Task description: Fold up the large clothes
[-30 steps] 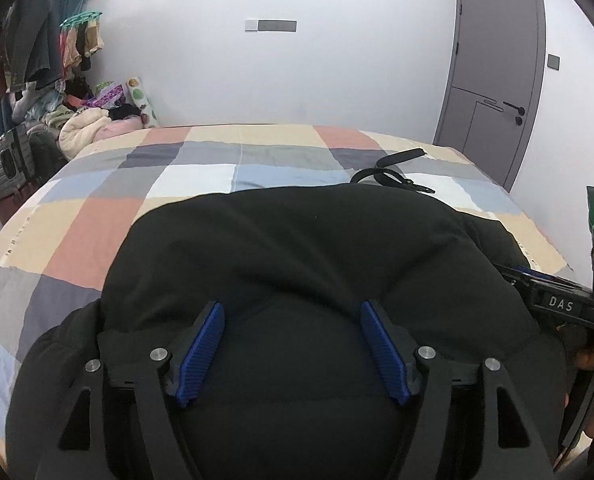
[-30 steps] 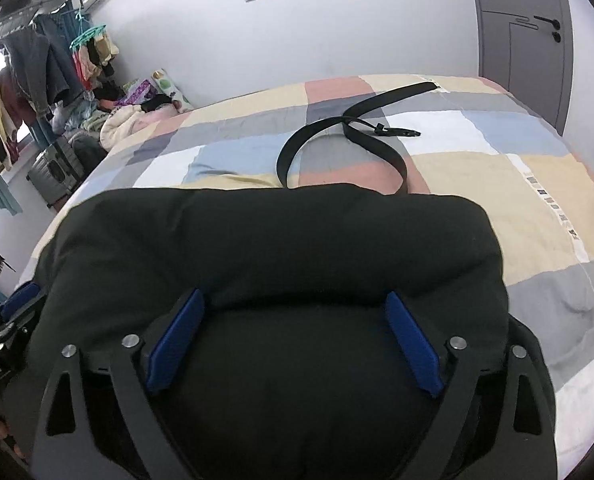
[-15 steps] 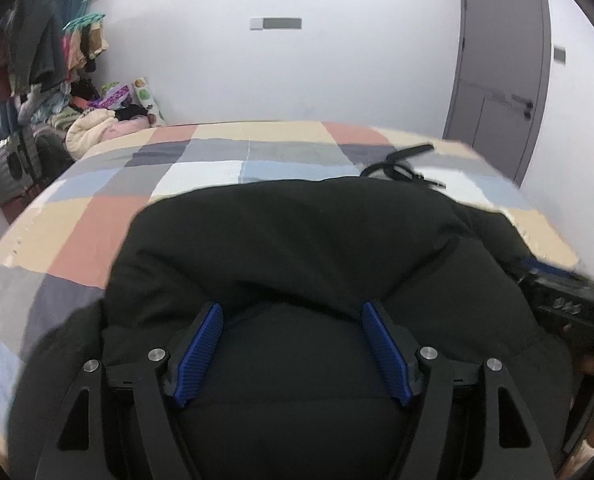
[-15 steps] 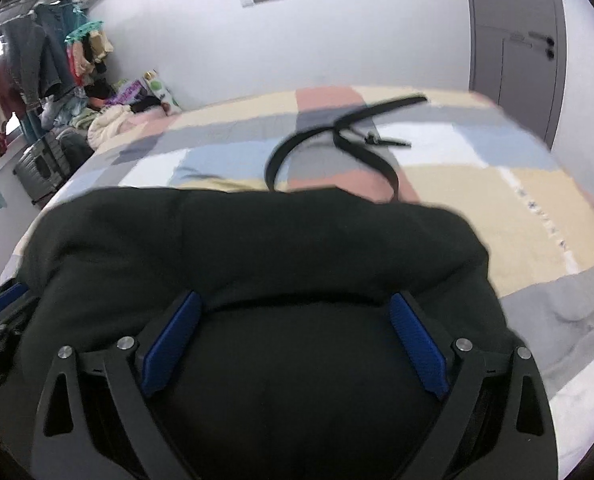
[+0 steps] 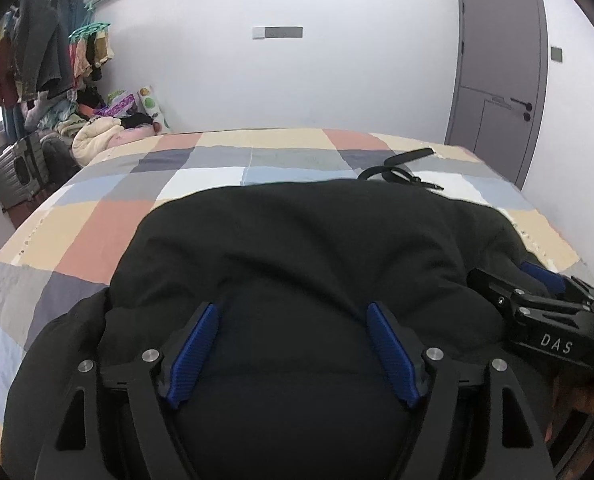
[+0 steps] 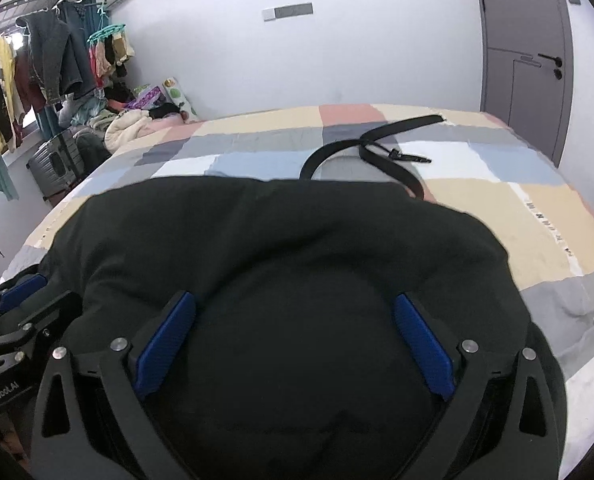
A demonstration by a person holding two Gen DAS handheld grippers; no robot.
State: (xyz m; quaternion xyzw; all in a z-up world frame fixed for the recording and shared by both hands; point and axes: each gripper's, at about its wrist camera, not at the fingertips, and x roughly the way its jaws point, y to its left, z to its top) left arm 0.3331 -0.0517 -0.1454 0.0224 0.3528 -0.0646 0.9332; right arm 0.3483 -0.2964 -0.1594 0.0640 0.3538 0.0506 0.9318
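Blue-padded fingers [image 5: 195,350] of the left gripper [image 5: 293,346] stand wide apart, with a thick bulge of the black padded garment [image 5: 297,248] swelling between and under them; they straddle the cloth, and no pinch on it can be seen. The fingers [image 6: 423,340] of the right gripper [image 6: 293,336] are likewise spread wide over the same garment [image 6: 281,240], pads at either side of a rounded mound, nothing clamped.

Both tools sit side by side at the near edge of the garment: the right gripper [image 5: 537,300] appears at the garment's right flank in the left view, the left gripper [image 6: 21,300] at its left flank in the right view.

The garment lies bunched on the patchwork bed cover [image 5: 109,232], at the bed's near end. Beyond the garment's far edge a black belt [image 6: 377,148] lies looped, its near end running up to or under that edge.

Handling, as judged: the puffy, rounded folds suggest a quilted, soft, springy coat, bulky rather than heavy, with a smooth shell likely to slip. A thin edge such as hem, shoulder seam or cuff would give a surer hold than the padded middle, which may squeeze out of the fingers.
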